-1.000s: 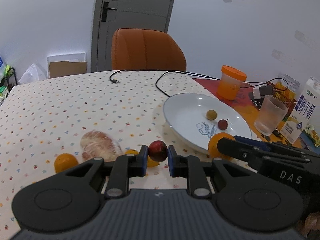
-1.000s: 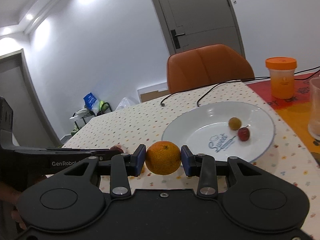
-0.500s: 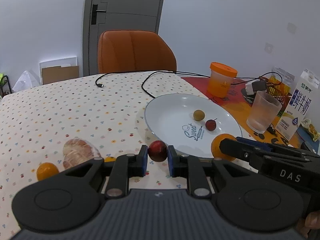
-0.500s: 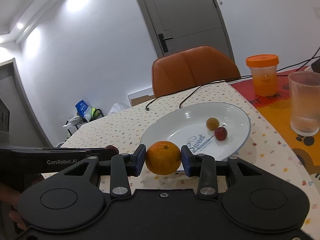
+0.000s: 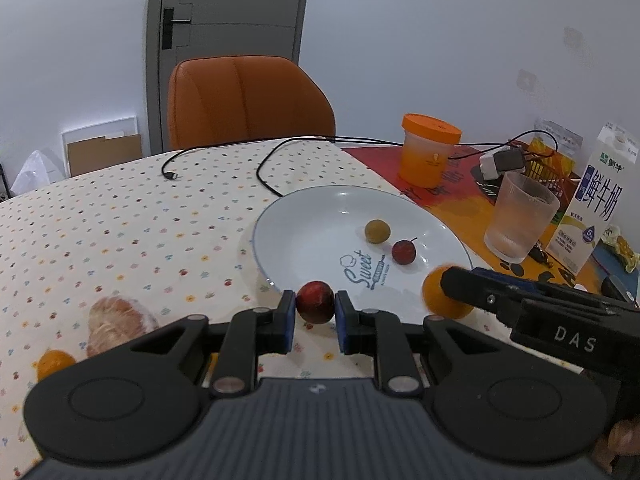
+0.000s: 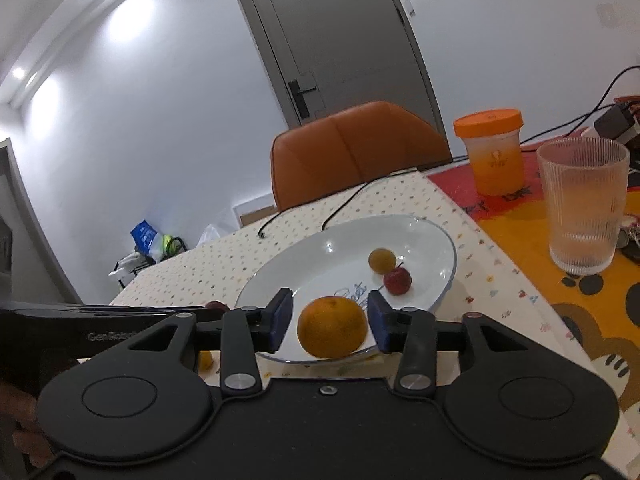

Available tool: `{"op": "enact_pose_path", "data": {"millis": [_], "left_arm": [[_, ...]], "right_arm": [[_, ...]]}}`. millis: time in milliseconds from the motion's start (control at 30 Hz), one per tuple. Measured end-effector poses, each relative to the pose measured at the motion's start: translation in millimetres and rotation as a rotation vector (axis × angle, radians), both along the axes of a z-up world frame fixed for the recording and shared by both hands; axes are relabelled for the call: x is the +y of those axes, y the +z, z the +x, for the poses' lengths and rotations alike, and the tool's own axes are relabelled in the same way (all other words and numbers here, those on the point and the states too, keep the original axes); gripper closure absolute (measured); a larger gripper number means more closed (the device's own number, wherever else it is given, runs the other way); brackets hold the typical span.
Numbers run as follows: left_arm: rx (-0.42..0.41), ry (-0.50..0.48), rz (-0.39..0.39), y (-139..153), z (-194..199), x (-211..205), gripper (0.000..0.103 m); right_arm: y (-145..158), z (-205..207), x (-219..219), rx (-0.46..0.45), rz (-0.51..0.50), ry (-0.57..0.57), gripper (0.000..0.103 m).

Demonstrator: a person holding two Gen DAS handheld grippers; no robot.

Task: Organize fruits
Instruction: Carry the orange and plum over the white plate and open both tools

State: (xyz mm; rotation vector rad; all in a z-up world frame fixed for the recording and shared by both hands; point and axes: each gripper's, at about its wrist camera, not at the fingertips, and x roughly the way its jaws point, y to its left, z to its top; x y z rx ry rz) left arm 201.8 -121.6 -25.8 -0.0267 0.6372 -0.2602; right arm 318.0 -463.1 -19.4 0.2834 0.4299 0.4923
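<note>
My left gripper (image 5: pixel 315 305) is shut on a dark red plum (image 5: pixel 315 300), held just above the near rim of the white plate (image 5: pixel 280 216). My right gripper (image 6: pixel 329 320) is open. An orange (image 6: pixel 332 326) sits between its fingers with a gap on each side, resting on the near edge of the plate (image 6: pixel 320 256). In the left wrist view that orange (image 5: pixel 434 294) shows at the right gripper's tip. A small greenish fruit (image 5: pixel 377 231) and a small red fruit (image 5: pixel 403 251) lie on the plate.
On the dotted tablecloth at left lie a peeled citrus (image 5: pixel 120 318) and a small orange (image 5: pixel 54 362). Right of the plate stand a ribbed glass (image 5: pixel 520 216), an orange-lidded jar (image 5: pixel 430 150) and a milk carton (image 5: pixel 596 200). A black cable (image 5: pixel 272 152) runs behind the plate, near an orange chair (image 5: pixel 248 100).
Both grippers moved toward the plate. The right gripper opened and the orange now rests on the plate's near edge. The left gripper still holds the plum.
</note>
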Motion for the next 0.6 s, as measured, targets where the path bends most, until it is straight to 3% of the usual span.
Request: {"op": "enact_pose_path", "data": {"millis": [433,600], "left_arm": [[-0.016,-0.018,0.011,3,19,-22,0.083],[-0.029,-0.008,0.043,5,22,-25,0.074]], "right_arm": [[-7,3,-13,0.022,-0.003,-0.012,0.043],[-7,4,-15,0.027,-0.004,-0.028,0.03]]}}
